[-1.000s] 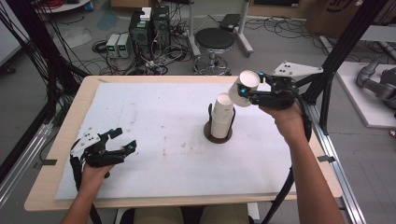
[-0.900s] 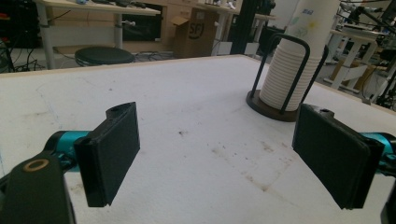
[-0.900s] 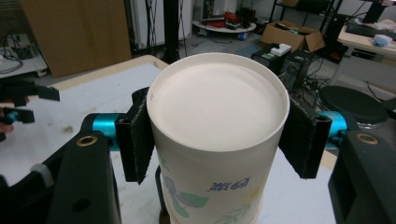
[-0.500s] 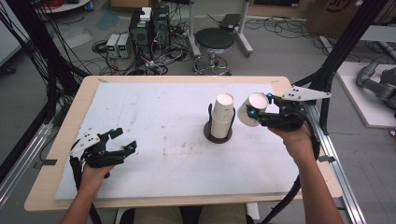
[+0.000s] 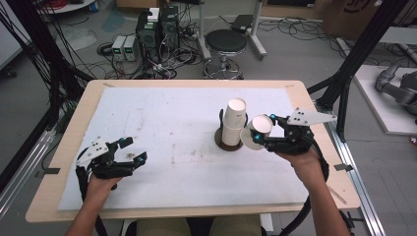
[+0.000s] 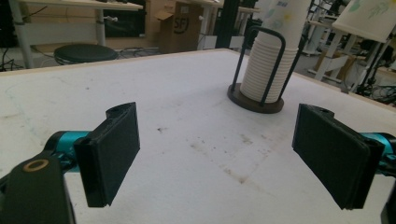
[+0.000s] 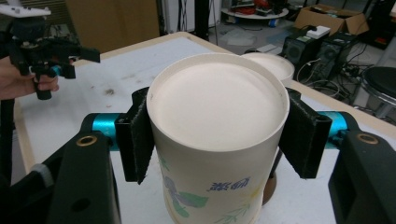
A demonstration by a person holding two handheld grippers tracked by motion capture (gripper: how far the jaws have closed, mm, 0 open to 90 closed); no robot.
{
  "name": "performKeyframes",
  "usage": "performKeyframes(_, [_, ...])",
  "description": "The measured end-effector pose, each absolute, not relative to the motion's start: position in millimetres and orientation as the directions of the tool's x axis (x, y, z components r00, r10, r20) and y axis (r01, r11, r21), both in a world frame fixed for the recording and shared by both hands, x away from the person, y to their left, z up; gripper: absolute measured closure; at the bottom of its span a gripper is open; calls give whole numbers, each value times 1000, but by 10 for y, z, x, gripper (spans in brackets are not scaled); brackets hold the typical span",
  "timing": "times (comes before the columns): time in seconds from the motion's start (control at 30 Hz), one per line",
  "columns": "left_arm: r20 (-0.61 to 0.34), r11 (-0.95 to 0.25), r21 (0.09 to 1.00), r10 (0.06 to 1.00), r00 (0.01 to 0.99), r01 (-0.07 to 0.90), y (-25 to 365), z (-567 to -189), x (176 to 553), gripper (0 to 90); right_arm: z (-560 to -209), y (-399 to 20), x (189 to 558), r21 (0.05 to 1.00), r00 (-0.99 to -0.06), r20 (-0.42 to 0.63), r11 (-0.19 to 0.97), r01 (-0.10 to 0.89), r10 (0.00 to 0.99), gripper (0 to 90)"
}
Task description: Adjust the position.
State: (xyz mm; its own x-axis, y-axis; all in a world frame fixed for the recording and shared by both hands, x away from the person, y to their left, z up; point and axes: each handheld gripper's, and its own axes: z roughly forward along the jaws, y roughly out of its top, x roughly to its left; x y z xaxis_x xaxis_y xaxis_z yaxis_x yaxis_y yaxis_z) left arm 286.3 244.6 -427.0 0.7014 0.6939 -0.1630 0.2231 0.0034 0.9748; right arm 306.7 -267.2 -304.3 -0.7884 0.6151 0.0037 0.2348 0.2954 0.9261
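1. Nearby, on the white mat [image 5: 162, 123] that covers the wooden table [image 5: 314, 98], a wire cup holder [image 5: 227, 142] on a round dark base stands right of centre.
2. Inside that holder sits a stack of paper cups [image 5: 234, 120], nested upright and reaching above the wire loops.
3. Just to the right of the stack, the right gripper [image 5: 269, 136] is clamped on a single paper cup [image 5: 257, 132]; its pads press both sides of the cup near one end, whose flat disc faces the gripper's camera.
4. That cup is tilted and held above the mat, close beside the stack; whether they touch I cannot tell.
5. Well apart at the near left corner, the left gripper [image 5: 132, 150] has its jaws spread wide with nothing between them, low over the stained mat.
6. Beyond the table stand a black stool [image 5: 225, 44] and electronics boxes [image 5: 157, 27] among cables.
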Motion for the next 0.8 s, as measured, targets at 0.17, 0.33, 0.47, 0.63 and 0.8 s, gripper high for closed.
performKeyframes(0.17, [-158, 0, 977, 681, 715, 215, 2407, -4239, 2838, 152, -3172, -2662, 3010, 925, -797, 29, 287, 251, 604, 356])
performKeyframes(0.33, [-109, -27, 986, 653, 749, 167, 2305, -4220, 2831, 152, -3282, -2630, 2978, 924, -810, 44, 284, 255, 584, 356])
performKeyframes(0.47, [-98, -54, 985, 620, 778, 166, 2191, -4191, 2833, 155, -3323, -2565, 2978, 928, -825, 53, 278, 249, 563, 356])
performKeyframes(0.63, [-103, -56, 985, 567, 818, 162, 2026, -4144, 2801, 152, -3367, -2415, 3002, 925, -852, 51, 297, 237, 522, 356])
performKeyframes(0.8, [-91, -73, 985, 534, 841, 154, 1944, -4126, 2794, 152, -3393, -2281, 3025, 925, -867, 51, 304, 228, 495, 356])
